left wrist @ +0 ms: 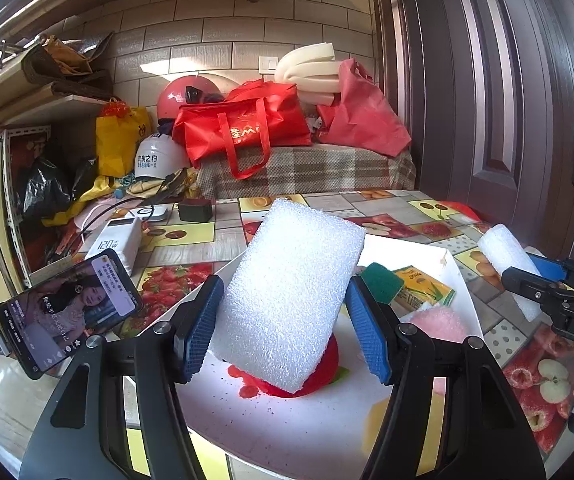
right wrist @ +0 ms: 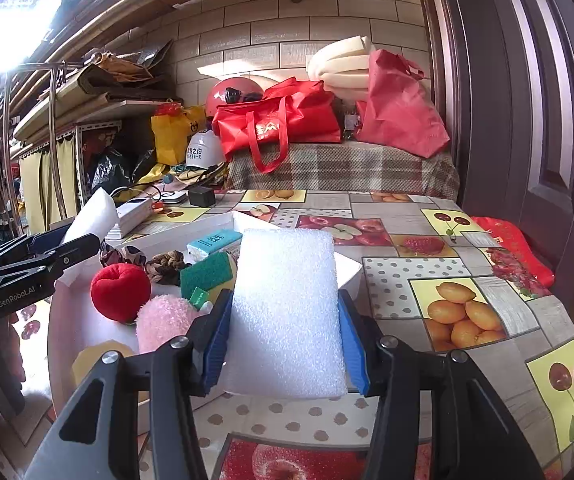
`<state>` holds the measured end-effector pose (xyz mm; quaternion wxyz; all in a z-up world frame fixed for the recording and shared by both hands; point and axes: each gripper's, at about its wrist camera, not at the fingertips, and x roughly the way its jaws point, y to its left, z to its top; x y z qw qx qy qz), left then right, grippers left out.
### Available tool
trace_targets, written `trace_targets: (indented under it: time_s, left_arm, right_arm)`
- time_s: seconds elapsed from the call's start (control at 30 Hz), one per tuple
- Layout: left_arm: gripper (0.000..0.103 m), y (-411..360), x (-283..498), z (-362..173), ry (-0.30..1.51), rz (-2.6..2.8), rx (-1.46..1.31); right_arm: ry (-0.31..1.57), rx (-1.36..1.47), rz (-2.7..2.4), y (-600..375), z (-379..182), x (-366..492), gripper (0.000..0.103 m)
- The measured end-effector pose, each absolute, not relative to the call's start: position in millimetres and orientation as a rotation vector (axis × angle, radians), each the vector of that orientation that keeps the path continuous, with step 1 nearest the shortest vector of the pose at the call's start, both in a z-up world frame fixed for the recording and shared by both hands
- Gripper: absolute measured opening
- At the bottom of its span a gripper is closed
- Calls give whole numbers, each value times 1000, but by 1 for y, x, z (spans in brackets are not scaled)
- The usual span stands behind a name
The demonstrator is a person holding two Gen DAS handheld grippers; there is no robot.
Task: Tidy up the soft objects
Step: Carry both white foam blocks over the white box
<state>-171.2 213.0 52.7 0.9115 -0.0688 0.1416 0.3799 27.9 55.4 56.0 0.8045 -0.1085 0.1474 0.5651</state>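
My left gripper (left wrist: 283, 320) pinches a white foam block (left wrist: 293, 292) between its blue pads, tilted above the white tray (left wrist: 415, 248) and right over the red plush apple (right wrist: 121, 290). My right gripper (right wrist: 283, 344) squeezes a second white foam block (right wrist: 287, 312) over the tray's right rim. In the tray near the apple: a pink plush (right wrist: 163, 320) and a green scouring sponge (right wrist: 207, 274).

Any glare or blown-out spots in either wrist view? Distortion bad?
Right wrist: upper-left corner blown out by daylight; white foam block in the right gripper bright but textured. Left wrist: sun patch glares on the white tray under the other foam block. Both: strong fisheye bending, dark vignette corners.
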Motion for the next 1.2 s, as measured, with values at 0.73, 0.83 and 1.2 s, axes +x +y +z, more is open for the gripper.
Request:
trace_targets:
  time_s: [0.73,0.83,1.2]
  left_arm:
    - [64,249,-165,53,299,821,-202]
    - [64,244,-159,54,309,820,-159]
    - [64,248,-148,53,331,811,-141]
  right_arm:
    - [314,-298,1209,124,57,30,50]
    - [334,-288,1219,132,58,33,50]
    - [300,-345,1246,160,56,25,50]
